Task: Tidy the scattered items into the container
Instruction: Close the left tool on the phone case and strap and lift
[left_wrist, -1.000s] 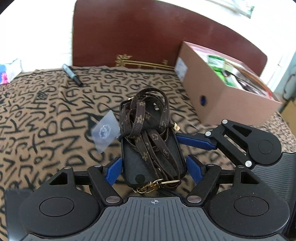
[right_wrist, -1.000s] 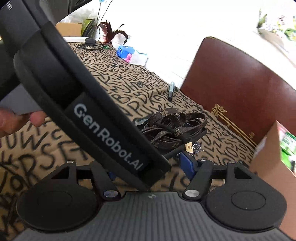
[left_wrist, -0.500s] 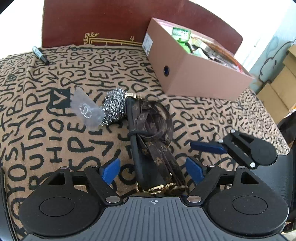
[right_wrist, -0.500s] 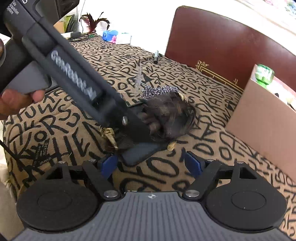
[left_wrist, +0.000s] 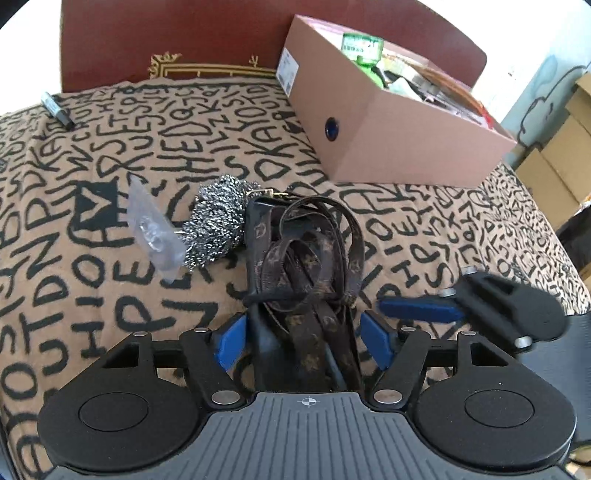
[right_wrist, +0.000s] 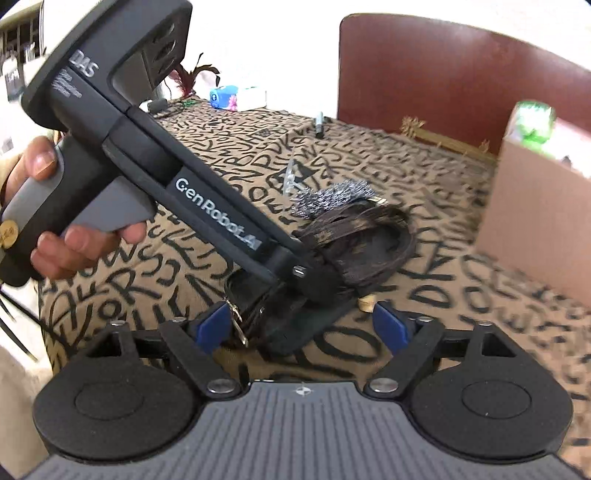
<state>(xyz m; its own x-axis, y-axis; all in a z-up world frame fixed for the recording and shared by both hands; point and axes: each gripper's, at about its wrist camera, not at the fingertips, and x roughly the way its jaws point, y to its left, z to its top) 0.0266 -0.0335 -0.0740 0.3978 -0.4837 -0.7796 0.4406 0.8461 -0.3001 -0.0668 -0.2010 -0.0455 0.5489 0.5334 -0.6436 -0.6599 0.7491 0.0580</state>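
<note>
The left wrist view shows the left gripper (left_wrist: 303, 334), jaws closing around the dark phone case with a monogram strap (left_wrist: 295, 254) on the lettered bedspread (left_wrist: 92, 192), pads not visibly pressing, a steel scourer (left_wrist: 218, 218) and clear plastic bag (left_wrist: 155, 229) beside it, and the open cardboard box (left_wrist: 399, 125) beyond. Only the right wrist view shows the hand (right_wrist: 70, 236) gripping the left tool's handle, with the right gripper (right_wrist: 303, 328) opening wide, the case's near end between its jaws, unpinched
</note>
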